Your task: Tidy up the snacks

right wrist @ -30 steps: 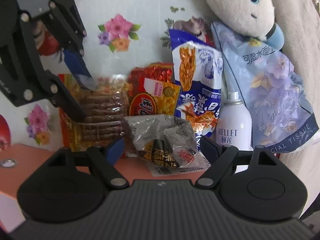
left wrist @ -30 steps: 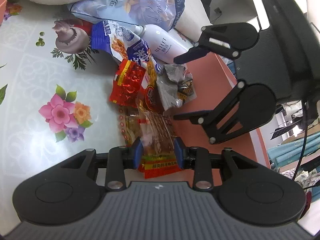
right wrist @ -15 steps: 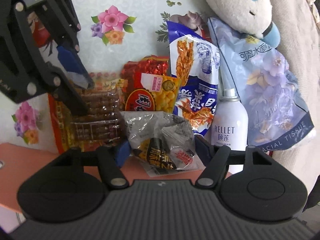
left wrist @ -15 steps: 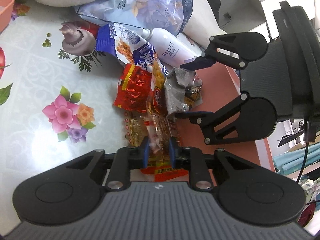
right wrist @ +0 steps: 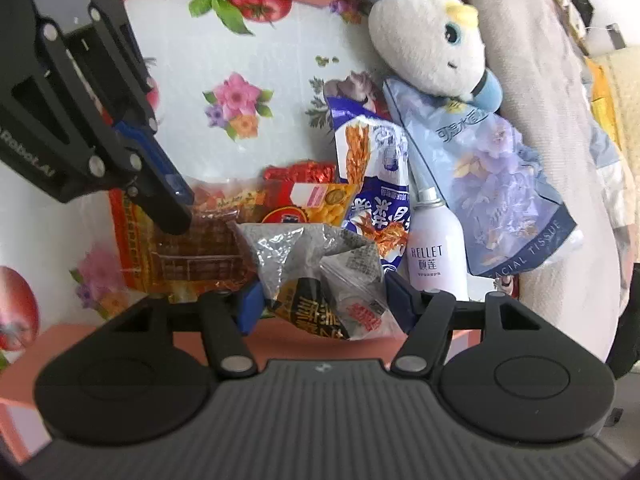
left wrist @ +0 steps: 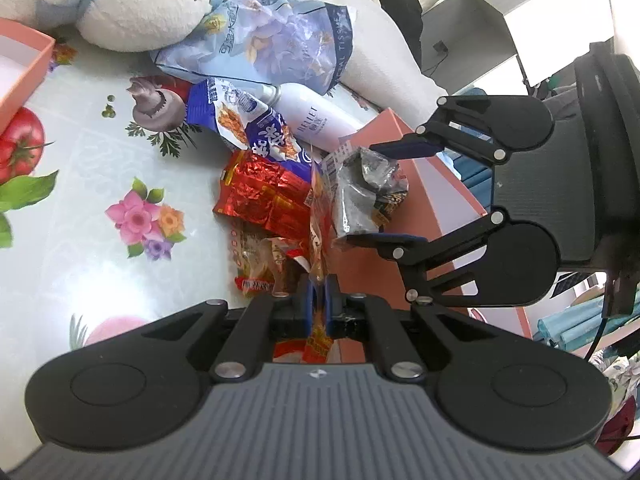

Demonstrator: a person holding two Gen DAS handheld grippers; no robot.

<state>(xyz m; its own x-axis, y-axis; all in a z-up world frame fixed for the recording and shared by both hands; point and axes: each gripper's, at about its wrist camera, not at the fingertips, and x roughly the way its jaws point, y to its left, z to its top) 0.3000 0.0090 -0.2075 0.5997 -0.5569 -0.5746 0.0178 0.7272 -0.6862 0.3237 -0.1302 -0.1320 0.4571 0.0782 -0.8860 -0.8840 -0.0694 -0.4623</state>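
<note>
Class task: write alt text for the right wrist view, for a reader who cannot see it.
The right gripper, jaws closing, clasps a crumpled grey snack packet above a pile of snack bags on a floral tablecloth. The left gripper pinches a clear orange packet; a plush toy lies behind.

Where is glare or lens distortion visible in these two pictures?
Left wrist view: bright glare washes out the tablecloth at lower left; fisheye bends the edges. Right wrist view: even light, small shine on the grey packet, curved edges too.
</note>
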